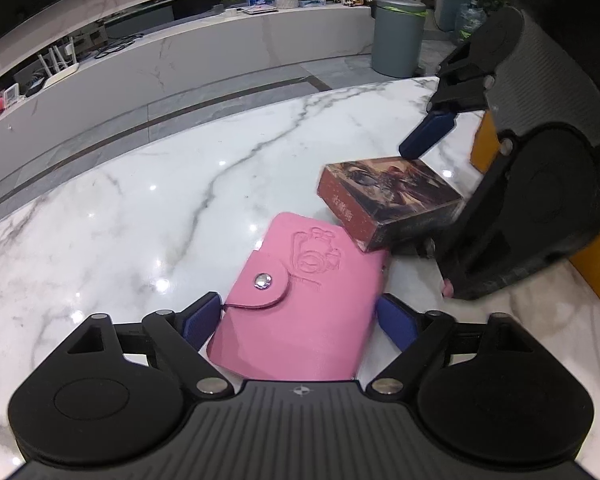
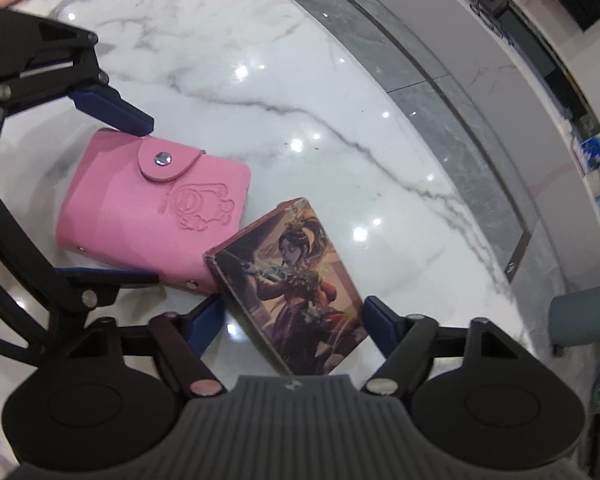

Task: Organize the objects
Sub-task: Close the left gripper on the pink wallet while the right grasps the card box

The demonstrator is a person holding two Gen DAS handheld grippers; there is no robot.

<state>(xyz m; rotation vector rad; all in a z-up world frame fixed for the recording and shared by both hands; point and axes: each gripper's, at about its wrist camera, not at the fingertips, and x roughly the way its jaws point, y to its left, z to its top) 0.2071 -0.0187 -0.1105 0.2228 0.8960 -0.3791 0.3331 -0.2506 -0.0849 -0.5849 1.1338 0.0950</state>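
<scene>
1. Left tongs [image 1: 298, 318] are down over the pink card wallet [image 1: 300, 300], blue pads [image 1: 200, 320] either side of its near end. They sit right at its edges, but whether they press on it I cannot tell.
2. The wallet lies flat on the marble tabletop [image 1: 160, 208], snap flap closed, its far corner tucked under the illustrated card box [image 1: 388, 200].
3. The box rests tilted, one edge propped on the wallet.
4. Right tongs [image 2: 294, 326] straddle the box's near end, blue fingers [image 2: 380, 326] standing apart from its sides with a gap showing: open, not gripping.
5. Beyond the tabletop, a grey bin [image 1: 398, 36] stands on the floor.
</scene>
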